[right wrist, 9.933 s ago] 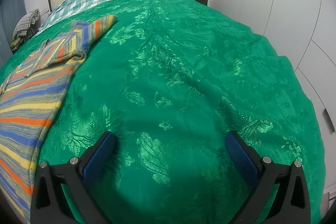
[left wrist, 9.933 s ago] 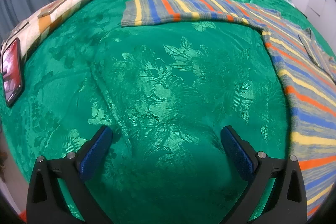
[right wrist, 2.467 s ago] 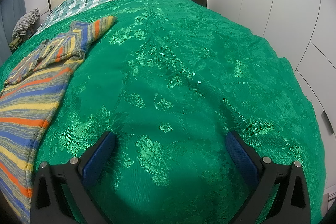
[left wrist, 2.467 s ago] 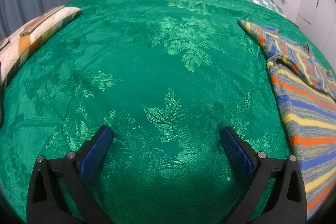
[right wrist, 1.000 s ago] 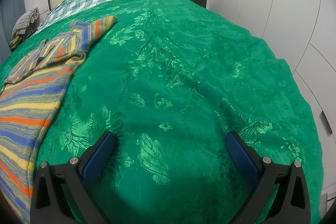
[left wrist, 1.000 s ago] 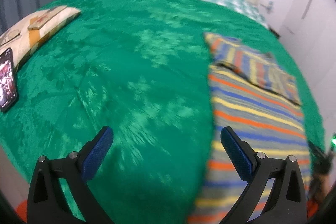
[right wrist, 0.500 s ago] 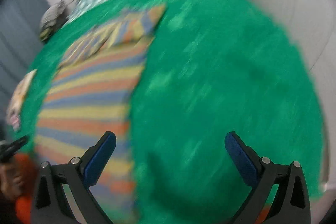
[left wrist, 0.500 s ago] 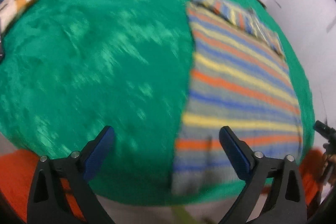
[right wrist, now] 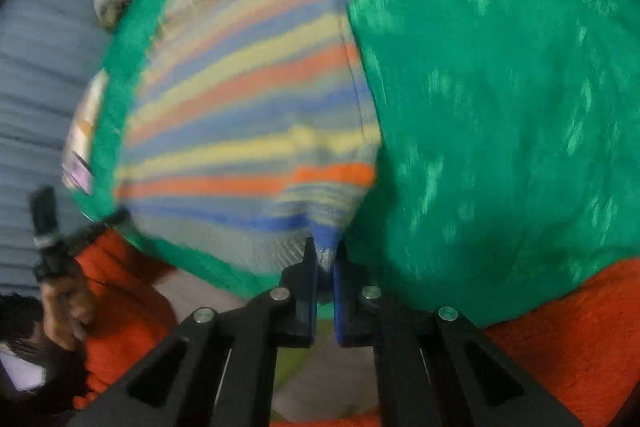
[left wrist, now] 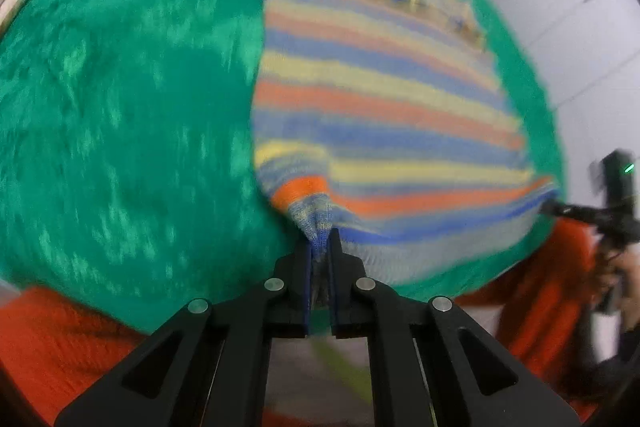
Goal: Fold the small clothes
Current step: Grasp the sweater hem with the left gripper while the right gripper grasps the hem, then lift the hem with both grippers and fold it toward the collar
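Note:
A striped sweater [left wrist: 380,95] in blue, yellow and orange lies flat on the green bedspread [left wrist: 120,87], sleeves folded across its far end. My left gripper [left wrist: 320,247] is shut on the sweater's near left hem corner. My right gripper [right wrist: 326,255] is shut on the near right hem corner of the sweater [right wrist: 248,115]. Both corners are pinched up at the bed's near edge. Each view shows the other gripper at the opposite hem corner: the right one [left wrist: 560,209], the left one [right wrist: 112,219]. Both views are motion-blurred.
The green bedspread [right wrist: 500,87] reaches the bed's near edge. The person's orange sleeves [left wrist: 540,287] hang just below it. A patterned pillow [right wrist: 84,131] with a phone on it lies at the bed's left side. White wardrobe doors [left wrist: 580,7] stand to the right.
Both grippers swung from open over the bedspread to the sweater's near hem and closed on its two corners. The sleeves were folded in before that.

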A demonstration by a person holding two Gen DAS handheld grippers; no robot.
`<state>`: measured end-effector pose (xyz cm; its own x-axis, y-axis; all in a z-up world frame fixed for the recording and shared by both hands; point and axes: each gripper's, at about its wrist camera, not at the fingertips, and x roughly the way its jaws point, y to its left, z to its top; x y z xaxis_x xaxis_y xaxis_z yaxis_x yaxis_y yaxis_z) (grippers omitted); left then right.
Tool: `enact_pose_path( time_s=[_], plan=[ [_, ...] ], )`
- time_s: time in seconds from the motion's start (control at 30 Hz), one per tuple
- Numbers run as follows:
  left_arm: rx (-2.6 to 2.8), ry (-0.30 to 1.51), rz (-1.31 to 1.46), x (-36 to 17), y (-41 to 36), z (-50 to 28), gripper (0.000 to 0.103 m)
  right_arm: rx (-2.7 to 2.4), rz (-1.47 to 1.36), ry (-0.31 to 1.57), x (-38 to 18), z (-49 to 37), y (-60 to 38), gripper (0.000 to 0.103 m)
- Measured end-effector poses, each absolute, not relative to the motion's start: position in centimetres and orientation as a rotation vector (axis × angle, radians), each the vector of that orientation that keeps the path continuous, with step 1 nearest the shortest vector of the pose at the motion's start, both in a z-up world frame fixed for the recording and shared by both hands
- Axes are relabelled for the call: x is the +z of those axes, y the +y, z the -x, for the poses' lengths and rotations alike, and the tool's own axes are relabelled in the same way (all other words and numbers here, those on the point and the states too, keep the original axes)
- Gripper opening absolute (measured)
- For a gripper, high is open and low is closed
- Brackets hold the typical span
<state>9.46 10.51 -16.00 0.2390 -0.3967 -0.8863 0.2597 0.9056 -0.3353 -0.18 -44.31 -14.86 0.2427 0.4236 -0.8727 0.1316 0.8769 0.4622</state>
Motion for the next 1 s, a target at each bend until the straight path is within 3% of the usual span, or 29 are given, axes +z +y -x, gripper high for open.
enact_pose_path(
  time_s=[0.23,0.47,0.53,0.57,0.6,0.63,0.67,0.83,0.9,0.97,1.0],
  plan=[
    [-0.454,1.112,0.246,-10.4,9.6,-22.7,0.004,0.252,-0.616,1.092,-9.4,-9.2,-49.5,0.006],
    [-0.365,1.084,0.227,-11.2,5.7,-39.2,0.005,0.183,-0.697,0.993,-8.6,-25.4,-54.7,0.006],
    [-0.344,1.054,0.218,-12.1,4.6,-42.5,0.015,0.149,-0.731,0.959,-9.3,-29.8,-55.7,0.006],
    [-0.303,1.071,0.202,-12.9,4.1,-44.2,0.034,0.135,-0.737,0.918,-9.7,-31.5,-56.3,0.011],
    [-0.225,1.108,0.186,-13.8,4.0,-45.6,0.059,0.087,-0.733,0.879,-10.5,-33.2,-57.2,0.017],
    [-0.178,1.120,0.196,-14.3,4.4,-46.2,0.066,0.034,-0.736,0.877,-11.1,-33.6,-57.1,0.043],
    [-0.162,1.102,0.228,-14.4,5.0,-46.2,0.068,-0.015,-0.757,0.875,-11.8,-33.9,-57.5,0.054],
    [-0.260,1.032,0.281,-14.0,7.2,-41.1,0.073,0.023,-0.712,0.785,-10.5,-31.2,-58.0,0.054],
    [-0.297,1.049,0.133,-14.8,6.1,-37.4,0.084,0.108,-0.574,0.820,-9.7,-29.5,-55.4,0.054],
    [-0.273,1.108,-0.078,-17.0,4.6,-34.6,0.081,0.201,-0.473,0.867,-9.7,-28.0,-52.3,0.054],
    [-0.242,1.164,-0.199,-18.8,4.2,-33.2,0.061,0.239,-0.411,0.898,-10.0,-26.8,-51.0,0.054]
  ],
)
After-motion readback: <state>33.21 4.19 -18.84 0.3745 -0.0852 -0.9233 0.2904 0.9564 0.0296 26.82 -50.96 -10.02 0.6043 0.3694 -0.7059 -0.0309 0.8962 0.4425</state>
